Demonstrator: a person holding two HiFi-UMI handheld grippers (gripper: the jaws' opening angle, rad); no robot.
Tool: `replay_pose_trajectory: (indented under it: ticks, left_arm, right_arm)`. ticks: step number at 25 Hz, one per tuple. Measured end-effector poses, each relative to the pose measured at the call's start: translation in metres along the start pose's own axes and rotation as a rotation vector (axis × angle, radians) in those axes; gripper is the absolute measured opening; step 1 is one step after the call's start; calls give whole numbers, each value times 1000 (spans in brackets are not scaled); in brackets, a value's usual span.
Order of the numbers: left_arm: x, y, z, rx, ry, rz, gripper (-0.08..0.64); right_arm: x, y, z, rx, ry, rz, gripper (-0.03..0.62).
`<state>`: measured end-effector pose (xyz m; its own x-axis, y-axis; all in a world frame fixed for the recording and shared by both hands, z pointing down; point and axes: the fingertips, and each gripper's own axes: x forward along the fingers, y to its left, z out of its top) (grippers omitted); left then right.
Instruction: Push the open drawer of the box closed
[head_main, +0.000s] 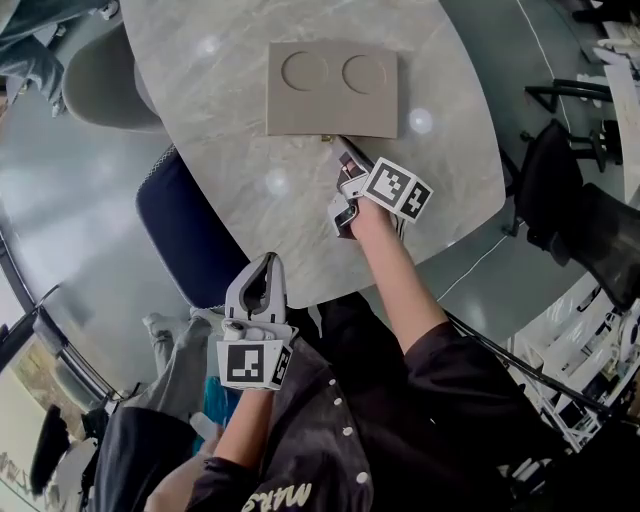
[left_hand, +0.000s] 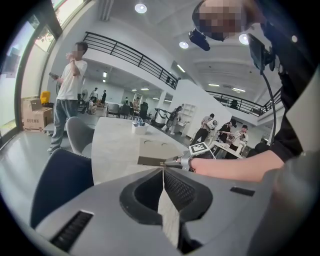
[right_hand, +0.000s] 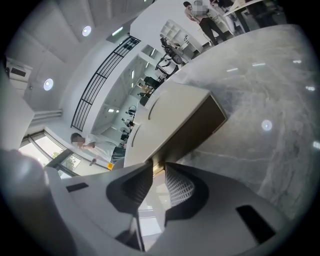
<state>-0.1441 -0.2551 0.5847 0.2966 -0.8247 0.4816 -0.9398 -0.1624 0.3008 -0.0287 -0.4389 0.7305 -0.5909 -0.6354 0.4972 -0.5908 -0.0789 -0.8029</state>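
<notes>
A flat beige box with two round recesses in its top lies on the far side of the marble table. Its dark front face looks flush, with no drawer sticking out. A small brass knob marks the near edge. My right gripper reaches that edge, and its jaws stand a narrow gap apart with the knob between their tips. My left gripper is shut on nothing and is held off the table's near edge, pointing at the box.
A dark blue chair is tucked at the table's left edge and a grey chair stands further back. Black chairs stand to the right. A small white holder sits at the table's far end. People stand in the hall.
</notes>
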Motion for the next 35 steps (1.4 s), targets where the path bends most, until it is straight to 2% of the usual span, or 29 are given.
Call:
replay_pose_trajectory:
  ticks: [2, 6, 11, 14, 17, 21, 23, 30, 35]
  left_arm:
    - [-2, -2, 6, 5, -12, 3, 17]
    - [-4, -2, 19, 18, -40, 2, 17]
    - [-11, -2, 39, 40, -83, 3, 17]
    - [-15, -4, 56, 53, -119, -5, 17]
    - [-21, -7, 71, 64, -151, -11, 17]
    - [-30, -7, 87, 67, -191, -16, 17]
    - [-34, -7, 97, 76, -213, -22, 17]
    - [-51, -9, 133, 122, -299, -50, 17]
    - [-65, -12, 157, 148, -357, -69, 17]
  right_arm:
    - [-4, 2, -2, 10, 6, 14, 111]
    - [-24, -3, -13, -24, 43, 0, 111]
    - [-59, 19, -13, -106, 37, 47, 5]
    - [-75, 51, -2, -161, 4, 127, 0]
    - [-95, 89, 11, -274, -41, 207, -2]
    - [-122, 135, 23, -505, -82, 243, -2]
    - [-136, 157, 28, -589, -110, 255, -3]
    - [-185, 217, 44, -807, -245, 262, -3]
    - [-219, 241, 51, -901, -347, 243, -3]
